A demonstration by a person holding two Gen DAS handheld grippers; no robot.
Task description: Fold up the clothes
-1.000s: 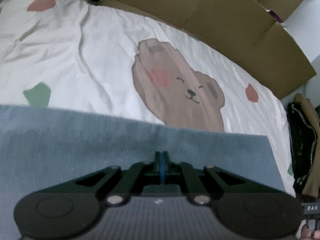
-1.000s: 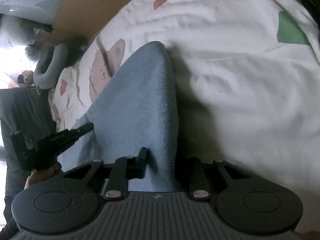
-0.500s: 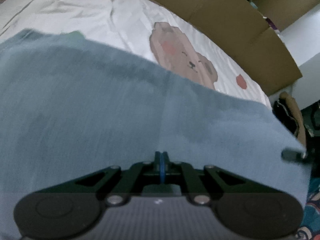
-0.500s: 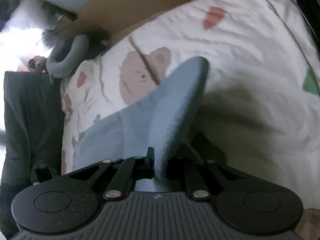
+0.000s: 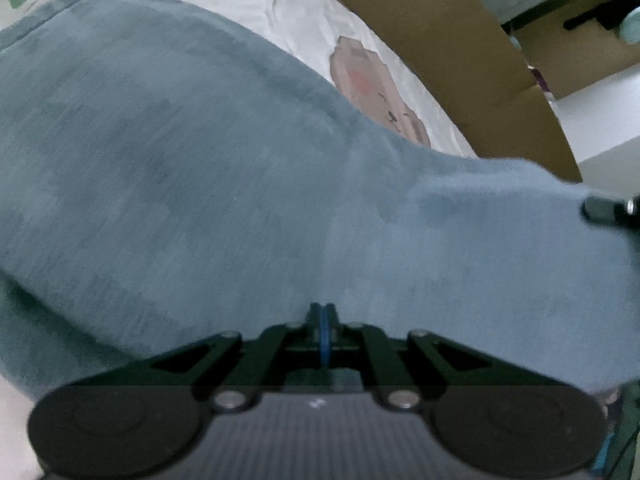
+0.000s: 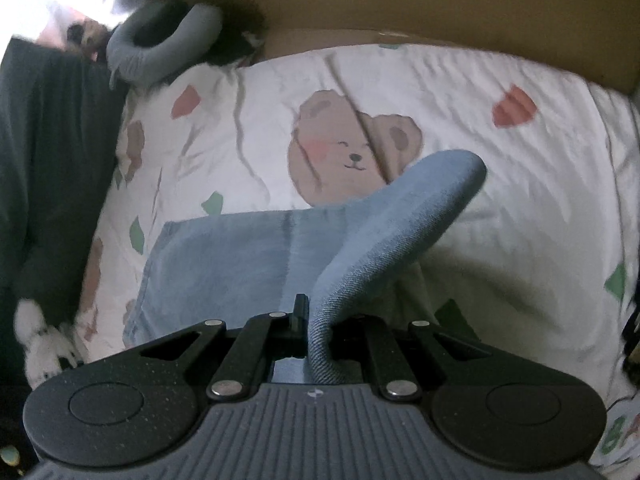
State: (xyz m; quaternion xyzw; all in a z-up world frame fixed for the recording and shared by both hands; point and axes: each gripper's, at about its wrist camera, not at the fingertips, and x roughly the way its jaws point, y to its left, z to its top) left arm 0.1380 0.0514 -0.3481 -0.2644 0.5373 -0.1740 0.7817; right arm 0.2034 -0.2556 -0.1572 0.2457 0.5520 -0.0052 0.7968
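Observation:
A blue denim garment fills most of the left wrist view, lifted and stretched in front of the camera. My left gripper is shut on its near edge, the fingers pressed together. At the far right of that view the tip of my right gripper holds the same edge. In the right wrist view the blue denim garment lies partly flat on the bed sheet, with one end curled up in a raised loop. My right gripper is shut on that raised end.
The white bed sheet carries a brown bear print and red and green shapes. Brown cardboard stands along the far side of the bed. A grey neck pillow lies at the back left, with dark cloth along the left.
Both grippers have carried the denim edge up and over, so the garment now covers far more of the left view. In the right view the lower layer has come into sight lying flat.

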